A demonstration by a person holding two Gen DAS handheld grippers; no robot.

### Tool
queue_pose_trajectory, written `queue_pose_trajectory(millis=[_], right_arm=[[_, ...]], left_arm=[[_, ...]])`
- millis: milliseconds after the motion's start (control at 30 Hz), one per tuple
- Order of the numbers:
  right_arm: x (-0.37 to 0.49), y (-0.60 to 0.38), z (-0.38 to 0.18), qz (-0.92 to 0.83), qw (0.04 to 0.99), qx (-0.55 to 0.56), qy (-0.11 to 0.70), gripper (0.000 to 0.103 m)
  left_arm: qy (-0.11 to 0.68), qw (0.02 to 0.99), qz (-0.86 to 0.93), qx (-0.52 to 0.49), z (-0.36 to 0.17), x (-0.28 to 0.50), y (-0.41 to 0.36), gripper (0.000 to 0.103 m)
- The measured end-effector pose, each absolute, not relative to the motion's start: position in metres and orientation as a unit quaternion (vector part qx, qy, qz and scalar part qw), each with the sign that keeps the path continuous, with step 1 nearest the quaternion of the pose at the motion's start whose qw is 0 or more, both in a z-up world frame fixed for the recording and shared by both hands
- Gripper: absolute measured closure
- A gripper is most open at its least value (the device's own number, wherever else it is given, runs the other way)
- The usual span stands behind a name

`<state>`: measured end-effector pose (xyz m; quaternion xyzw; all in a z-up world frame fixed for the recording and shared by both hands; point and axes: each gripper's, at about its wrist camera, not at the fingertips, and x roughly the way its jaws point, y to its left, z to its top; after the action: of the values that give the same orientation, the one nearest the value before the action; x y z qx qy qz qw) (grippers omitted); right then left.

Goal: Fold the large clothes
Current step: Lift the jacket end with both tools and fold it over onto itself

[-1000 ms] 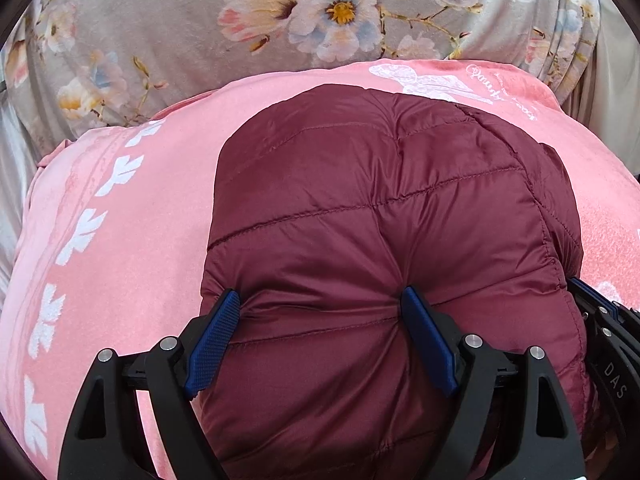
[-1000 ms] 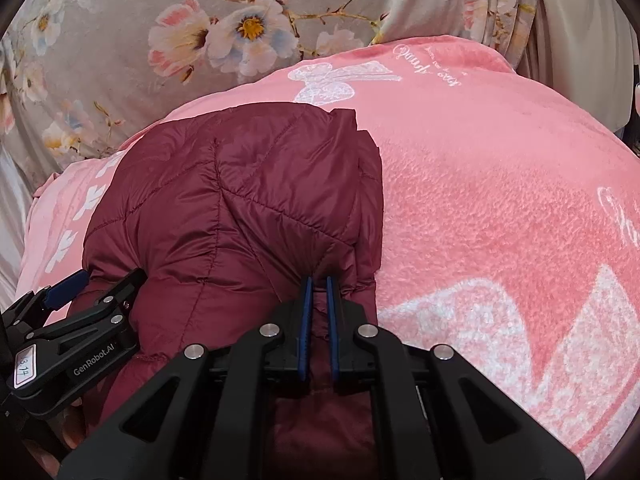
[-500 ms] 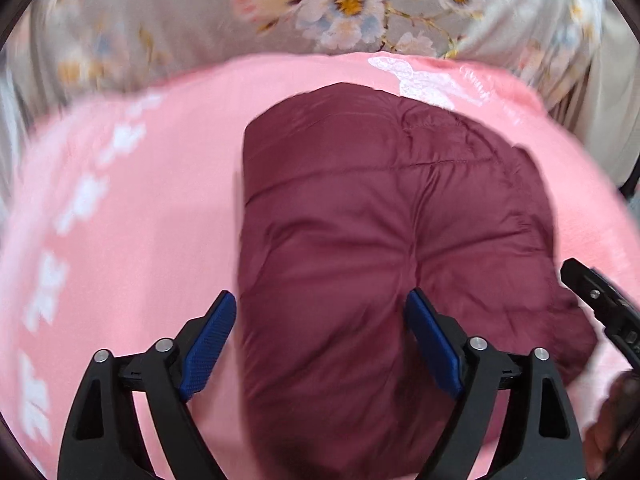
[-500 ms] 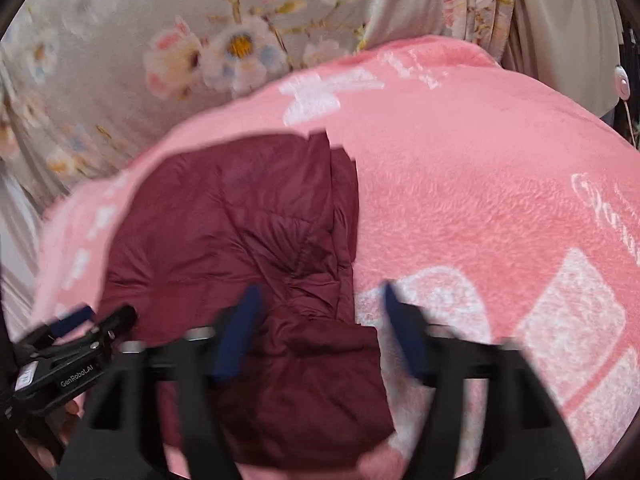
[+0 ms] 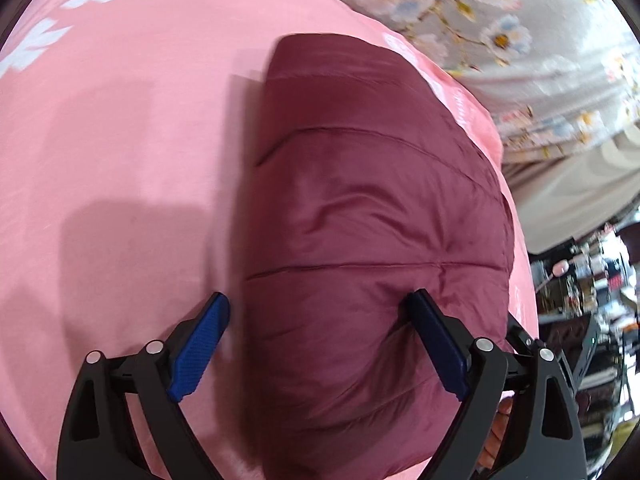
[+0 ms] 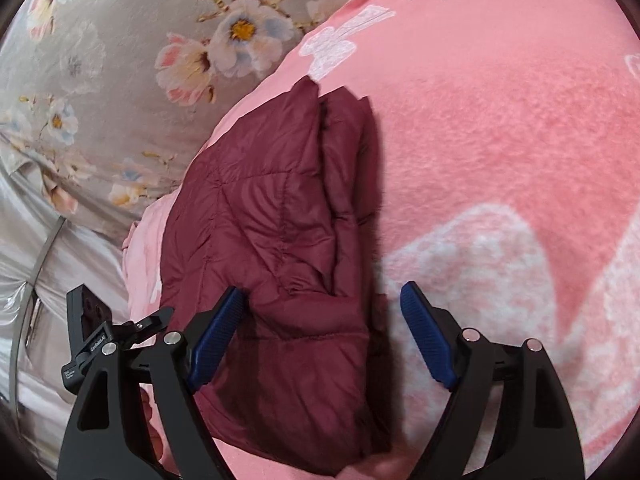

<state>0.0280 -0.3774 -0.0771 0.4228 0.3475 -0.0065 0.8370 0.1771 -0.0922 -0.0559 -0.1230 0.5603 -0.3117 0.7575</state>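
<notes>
A dark red quilted puffer jacket [image 5: 360,220] lies folded into a compact bundle on a pink blanket [image 5: 120,140]. My left gripper [image 5: 320,320] is open and empty, its blue pads spread over the bundle's near left part. In the right wrist view the jacket [image 6: 272,232] lies left of centre, its stacked folded edges facing right. My right gripper [image 6: 320,320] is open and empty over the bundle's near right corner. The left gripper's body [image 6: 96,344] shows at the lower left there.
The pink blanket [image 6: 500,140] has white prints and stretches wide to the right of the jacket. Grey floral bedding [image 6: 120,60] lies beyond the blanket. A cluttered room area [image 5: 592,300] shows past the bed's right edge.
My right gripper has opened and let go of the jacket's edge, which now lies flat. Both grippers have pulled back and turned; the left stayed open.
</notes>
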Motion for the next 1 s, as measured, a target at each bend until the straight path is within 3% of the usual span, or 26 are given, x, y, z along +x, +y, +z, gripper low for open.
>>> queue_pose_trajectory(millis=[100, 200, 267, 367, 467, 533, 767, 1000], right_arm=[[0.040, -0.373, -0.079, 0.009, 0.836, 0.424, 0.347, 0.025], [0.049, -0.366, -0.077, 0.016, 0.840, 0.415, 0.349, 0.041], [0.051, -0.361, -0.070, 0.013, 0.848, 0.402, 0.346, 0.063], [0.051, -0.351, -0.048, -0.001, 0.867, 0.367, 0.337, 0.083], [0.057, -0.330, -0.013, -0.027, 0.899, 0.294, 0.323, 0.087], [0.063, -0.315, 0.010, -0.035, 0.917, 0.256, 0.305, 0.088], [0.111, -0.278, 0.069, -0.029, 0.955, 0.192, 0.227, 0.088], [0.185, -0.249, 0.084, 0.005, 0.969, 0.169, 0.180, 0.088]], left_arm=[[0.563, 0.748, -0.332, -0.117, -0.057, 0.178, -0.102, 0.012], [0.555, 0.759, -0.328, -0.088, -0.053, 0.177, -0.113, 0.013], [0.542, 0.772, -0.322, -0.078, -0.047, 0.172, -0.114, 0.023], [0.512, 0.792, -0.330, -0.050, -0.029, 0.165, -0.114, 0.050], [0.472, 0.810, -0.347, -0.019, -0.004, 0.157, -0.115, 0.066], [0.436, 0.831, -0.344, 0.013, 0.016, 0.154, -0.116, 0.068], [0.321, 0.885, -0.332, 0.058, 0.080, 0.177, -0.094, 0.070], [0.256, 0.915, -0.305, 0.067, 0.107, 0.244, -0.058, 0.069]])
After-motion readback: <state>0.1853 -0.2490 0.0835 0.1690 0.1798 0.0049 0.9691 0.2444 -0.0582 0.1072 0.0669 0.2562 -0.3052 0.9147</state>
